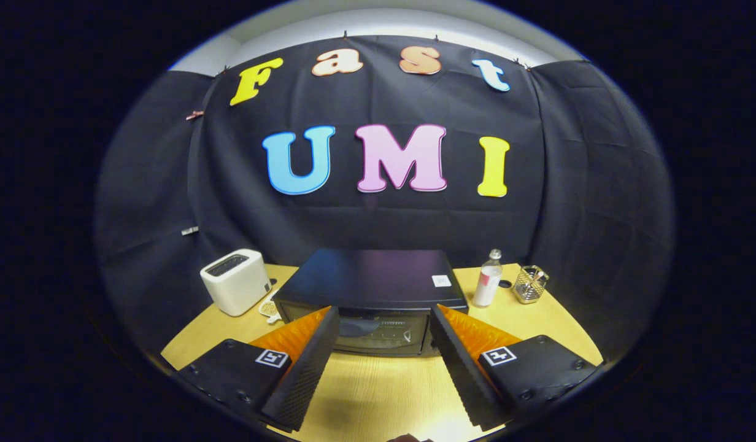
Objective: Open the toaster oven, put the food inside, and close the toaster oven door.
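Black toaster oven [372, 288] sits dead ahead at 12 o'clock on the wooden table, glass door facing this way and shut, flat top glossy.

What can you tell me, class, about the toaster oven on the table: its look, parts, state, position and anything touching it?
The toaster oven is a black, box-shaped appliance with a flat, faintly glossy top bearing a small white sticker near its right rear. Its glass door faces the gripper and looks closed; the inside is too dim to make out. It stands upright on the light wooden table, between a white toaster and a clear bottle. The open fingers flank its front without touching it.
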{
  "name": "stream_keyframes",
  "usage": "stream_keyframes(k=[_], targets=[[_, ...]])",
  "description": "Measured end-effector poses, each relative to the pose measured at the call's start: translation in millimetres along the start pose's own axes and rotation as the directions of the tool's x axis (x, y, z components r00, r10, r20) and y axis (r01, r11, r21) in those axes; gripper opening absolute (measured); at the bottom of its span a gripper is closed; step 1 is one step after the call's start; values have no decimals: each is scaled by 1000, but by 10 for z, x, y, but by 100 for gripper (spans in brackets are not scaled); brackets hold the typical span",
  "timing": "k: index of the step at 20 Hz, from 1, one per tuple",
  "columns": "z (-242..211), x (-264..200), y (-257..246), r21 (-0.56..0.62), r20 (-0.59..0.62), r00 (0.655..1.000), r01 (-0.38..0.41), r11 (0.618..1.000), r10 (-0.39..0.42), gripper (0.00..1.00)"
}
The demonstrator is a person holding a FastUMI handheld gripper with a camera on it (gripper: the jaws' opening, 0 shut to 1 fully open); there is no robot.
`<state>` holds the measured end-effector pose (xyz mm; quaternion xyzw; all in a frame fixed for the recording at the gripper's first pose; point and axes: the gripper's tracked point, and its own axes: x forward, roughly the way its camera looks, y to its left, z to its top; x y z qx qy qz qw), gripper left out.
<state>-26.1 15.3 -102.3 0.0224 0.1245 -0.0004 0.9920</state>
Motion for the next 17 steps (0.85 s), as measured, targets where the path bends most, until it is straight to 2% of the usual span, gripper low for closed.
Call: stream_keyframes(k=[6,9,17], targets=[[743,-397,-466,15,148,984,94,995,-95,97],[779,-465,-599,3,161,978,131,991,-130,97],[680,-444,-643,6,141,979,149,989,-148,97]])
